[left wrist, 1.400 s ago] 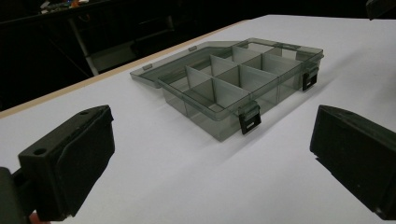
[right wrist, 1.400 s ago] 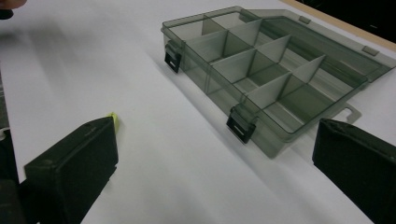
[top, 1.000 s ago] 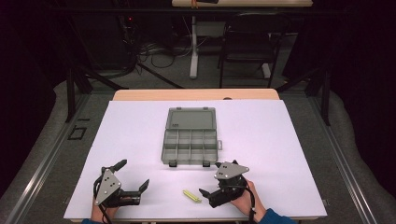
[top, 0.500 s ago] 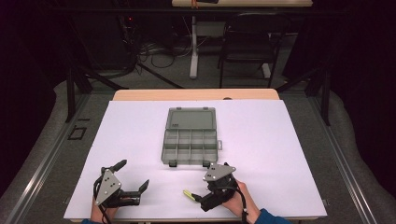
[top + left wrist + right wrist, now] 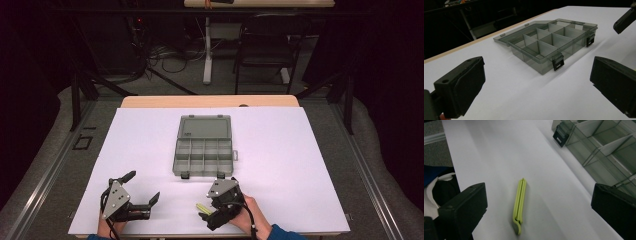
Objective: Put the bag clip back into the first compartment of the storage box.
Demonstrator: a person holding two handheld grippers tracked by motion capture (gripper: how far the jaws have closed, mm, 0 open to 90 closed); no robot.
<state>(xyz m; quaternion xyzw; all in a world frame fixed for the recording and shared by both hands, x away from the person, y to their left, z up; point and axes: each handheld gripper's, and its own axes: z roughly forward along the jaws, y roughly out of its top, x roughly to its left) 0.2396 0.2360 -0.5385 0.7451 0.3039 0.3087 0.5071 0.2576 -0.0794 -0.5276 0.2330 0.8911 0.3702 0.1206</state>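
A yellow-green clip [image 5: 519,203] lies flat on the white table sheet, near the front edge [image 5: 201,206]. My right gripper [image 5: 539,212] is open, low over the sheet, with the clip between its two jaws and touching neither. In the high view that right gripper [image 5: 207,210] sits just in front of a grey see-through organiser box [image 5: 204,152], which lies open with its lid [image 5: 205,127] folded back and its compartments looking bare. My left gripper [image 5: 143,185] is open at the front left with nothing between its jaws, and it faces the box [image 5: 549,42].
The white sheet [image 5: 300,165] covers most of the wooden table [image 5: 210,101]. Two black latches [image 5: 558,62] stand on the box's near wall. The right gripper's jaw [image 5: 625,21] shows at the upper right of the left gripper view. A chair [image 5: 265,45] and cables lie beyond the table.
My right gripper has moved left and turned toward the clip, so that its open jaws now stand on either side of it. The left gripper has stayed put.
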